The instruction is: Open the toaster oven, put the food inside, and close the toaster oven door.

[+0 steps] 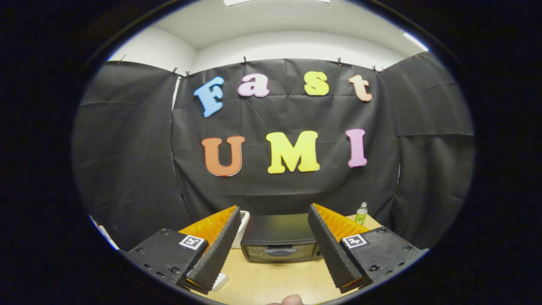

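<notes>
Surface [279,279] carries the oven [277,239] at its far edge, door closed, beyond and between the fingers. Tool [273,248] is spread wide, holding nothing. A bottle [361,213] stands at the far right corner, and a white object [242,228] just left of the oven.
</notes>
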Demonstrator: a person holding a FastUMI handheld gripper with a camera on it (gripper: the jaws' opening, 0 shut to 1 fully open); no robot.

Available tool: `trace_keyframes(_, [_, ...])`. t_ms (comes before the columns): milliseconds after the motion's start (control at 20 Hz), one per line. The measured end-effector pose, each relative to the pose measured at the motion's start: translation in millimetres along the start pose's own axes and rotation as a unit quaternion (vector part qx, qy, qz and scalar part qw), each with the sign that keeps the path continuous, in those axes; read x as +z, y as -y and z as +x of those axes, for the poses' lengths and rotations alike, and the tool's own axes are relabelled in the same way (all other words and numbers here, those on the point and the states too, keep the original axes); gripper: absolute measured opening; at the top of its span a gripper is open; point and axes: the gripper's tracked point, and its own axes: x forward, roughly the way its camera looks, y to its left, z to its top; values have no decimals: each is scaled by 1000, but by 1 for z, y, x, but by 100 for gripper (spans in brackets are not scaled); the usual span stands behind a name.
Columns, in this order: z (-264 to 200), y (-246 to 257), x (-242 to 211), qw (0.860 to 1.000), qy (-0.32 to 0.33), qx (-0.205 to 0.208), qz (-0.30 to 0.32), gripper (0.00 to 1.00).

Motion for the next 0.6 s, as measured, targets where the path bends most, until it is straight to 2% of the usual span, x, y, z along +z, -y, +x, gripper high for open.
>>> trace_keyframes(600, [18, -2, 2, 1000, -1, 4, 7, 100])
